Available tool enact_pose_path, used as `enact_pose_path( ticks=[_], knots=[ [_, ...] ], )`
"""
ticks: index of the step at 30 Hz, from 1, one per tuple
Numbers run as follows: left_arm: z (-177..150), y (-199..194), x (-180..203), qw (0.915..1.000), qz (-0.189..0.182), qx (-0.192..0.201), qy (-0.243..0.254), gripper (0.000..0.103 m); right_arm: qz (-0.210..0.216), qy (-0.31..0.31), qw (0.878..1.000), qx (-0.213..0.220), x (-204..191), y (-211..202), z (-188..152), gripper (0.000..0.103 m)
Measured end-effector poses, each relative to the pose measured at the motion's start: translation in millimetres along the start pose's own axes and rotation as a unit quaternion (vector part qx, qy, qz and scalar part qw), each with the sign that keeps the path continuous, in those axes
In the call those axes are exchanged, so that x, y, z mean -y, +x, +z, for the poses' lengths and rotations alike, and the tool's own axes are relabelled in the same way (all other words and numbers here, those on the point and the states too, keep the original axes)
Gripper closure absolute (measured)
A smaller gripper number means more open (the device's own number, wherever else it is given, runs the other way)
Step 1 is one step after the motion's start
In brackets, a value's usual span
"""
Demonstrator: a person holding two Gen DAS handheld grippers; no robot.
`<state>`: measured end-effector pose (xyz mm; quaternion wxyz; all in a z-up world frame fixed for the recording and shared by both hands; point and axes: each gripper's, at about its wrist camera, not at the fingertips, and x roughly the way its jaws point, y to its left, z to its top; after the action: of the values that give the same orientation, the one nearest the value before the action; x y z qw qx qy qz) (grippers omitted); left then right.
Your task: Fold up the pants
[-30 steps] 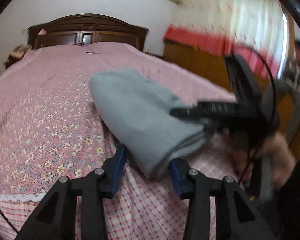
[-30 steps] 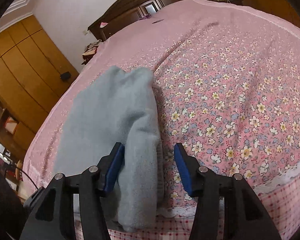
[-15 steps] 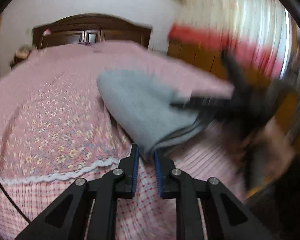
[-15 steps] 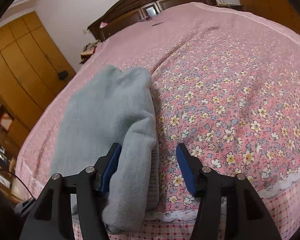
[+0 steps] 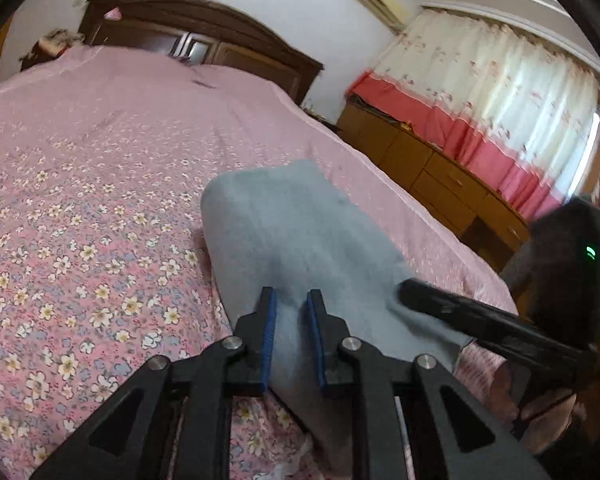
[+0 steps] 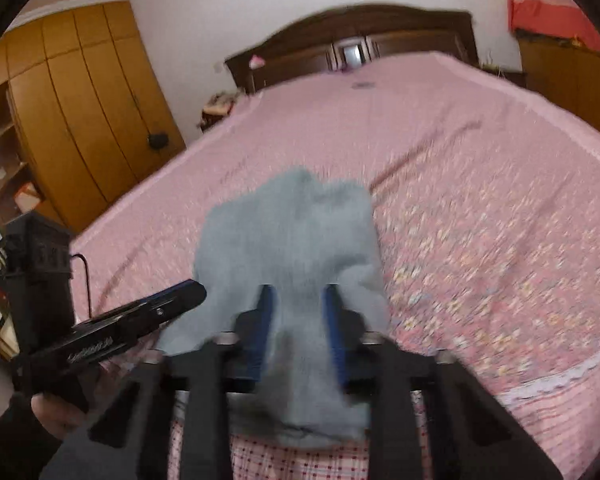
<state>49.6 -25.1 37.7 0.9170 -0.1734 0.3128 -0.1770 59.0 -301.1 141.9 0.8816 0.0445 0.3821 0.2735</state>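
Both grippers now pinch the near edge of the grey pants [image 5: 300, 240], where a second ago their jaws stood wide. The left gripper [image 5: 291, 336] and right gripper [image 6: 300, 332] each clamp fabric between the pads.

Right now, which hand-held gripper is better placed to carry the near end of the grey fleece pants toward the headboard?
Neither clearly: left hand-held gripper and right hand-held gripper both clamp the grey fleece pants at the near end.
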Motion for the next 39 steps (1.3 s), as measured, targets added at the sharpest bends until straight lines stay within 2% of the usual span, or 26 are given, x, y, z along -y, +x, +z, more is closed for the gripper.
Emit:
enact_pose_path(
  ticks=[1,5,9,11,13,15,16,18,19,21,22,23,24,25,26,27,28,31,32,34,36,37,38,39],
  knots=[
    [-2.3,1.6,-3.7,0.9999,-0.008,-0.002,-0.007,0.089,0.000,0.001,1.000,-0.018,0.9,9.4,-1.9,0.102],
    [-11.6,-1.1,-17.8,0.9990,-0.035,-0.009,-0.027,0.089,0.026,0.067,0.997,-0.030,26.9,6.4,2.6,0.103],
    [-17.2,-11.6,-23.6,0.9991,-0.032,-0.006,-0.026,0.089,-0.054,0.092,0.994,-0.018,46.5,-13.7,6.5,0.102],
    [-16.6,-13.8,-21.7,0.9992,-0.031,0.000,-0.023,0.088,-0.064,0.098,0.993,-0.007,47.6,-20.2,6.8,0.100],
    [-16.1,-16.2,-20.0,0.9993,-0.033,0.006,-0.019,0.087,-0.027,0.093,0.995,0.006,41.8,-25.6,6.1,0.091],
    [-19.2,-19.1,-18.1,0.9996,-0.025,0.006,-0.010,0.087,0.019,0.052,0.998,0.016,22.8,-29.1,2.2,0.090],
    [-19.9,-16.3,-18.3,0.9998,-0.020,0.002,-0.009,0.086,0.030,0.023,0.999,0.011,13.4,-26.7,-3.6,0.090],
    [-20.4,-13.3,-15.7,0.9996,-0.020,-0.011,-0.015,0.086,0.022,-0.038,0.998,-0.036,3.0,-7.8,-27.2,0.090],
    [-20.3,-11.3,-16.5,0.9995,-0.020,-0.015,-0.019,0.086,0.021,-0.042,0.998,-0.036,2.4,-2.9,-37.4,0.091],
    [-21.0,-17.1,-19.1,0.9991,-0.030,-0.009,-0.027,0.086,0.066,-0.009,0.998,-0.012,19.9,-14.1,-47.1,0.092],
    [-20.0,-22.8,-21.2,0.9987,-0.039,-0.001,-0.032,0.083,0.086,0.014,0.996,-0.003,29.9,-22.8,-49.7,0.092],
    [-18.0,-35.2,-24.8,0.9971,-0.059,0.020,-0.044,0.077,0.081,0.022,0.996,0.012,33.1,-33.1,-52.4,0.091],
    [-13.1,-47.3,-29.7,0.9942,-0.081,0.037,-0.061,0.055,0.060,0.017,0.998,0.026,27.3,-39.9,-51.2,0.081],
    [-8.0,-54.1,-32.7,0.9920,-0.095,0.041,-0.073,0.036,0.032,-0.001,0.998,0.046,18.2,-49.3,-51.7,0.054],
    [1.5,-61.2,-39.4,0.9887,-0.114,0.036,-0.090,0.034,0.010,-0.037,0.996,0.075,2.3,-58.8,-52.9,0.039],
    [7.0,-65.7,-43.3,0.9870,-0.122,0.032,-0.099,0.034,-0.010,-0.099,0.989,0.109,-22.5,-67.0,-55.2,0.020],
    [13.3,-71.7,-49.9,0.9849,-0.128,0.031,-0.112,0.034,-0.033,-0.163,0.977,0.132,-48.9,-70.9,-59.1,0.015],
    [12.1,-78.0,-72.2,0.9825,-0.111,0.026,-0.147,0.034,-0.103,-0.344,0.920,0.156,-121.9,-57.4,-83.6,0.015],
    [5.2,-74.5,-80.9,0.9815,-0.106,0.011,-0.159,0.034,-0.116,-0.385,0.903,0.153,-138.7,-47.1,-92.9,0.016],
    [-7.6,-66.1,-91.5,0.9810,-0.091,-0.022,-0.170,0.036,-0.135,-0.456,0.872,0.119,-164.7,-17.2,-111.3,0.018],
    [-10.8,-61.7,-102.8,0.9784,-0.096,-0.032,-0.181,0.039,-0.173,-0.506,0.840,0.087,-173.2,8.7,-128.8,0.033],
    [-9.0,-61.4,-104.0,0.9775,-0.101,-0.032,-0.182,0.039,-0.172,-0.515,0.837,0.076,-173.0,14.3,-131.3,0.041],
    [-5.9,-63.2,-103.7,0.9769,-0.110,-0.031,-0.180,0.039,-0.167,-0.508,0.842,0.071,-170.8,15.0,-129.5,0.044],
    [-3.1,-65.8,-105.6,0.9771,-0.116,-0.029,-0.176,0.039,-0.166,-0.490,0.853,0.070,-167.5,11.7,-122.0,0.047]
  ],
)
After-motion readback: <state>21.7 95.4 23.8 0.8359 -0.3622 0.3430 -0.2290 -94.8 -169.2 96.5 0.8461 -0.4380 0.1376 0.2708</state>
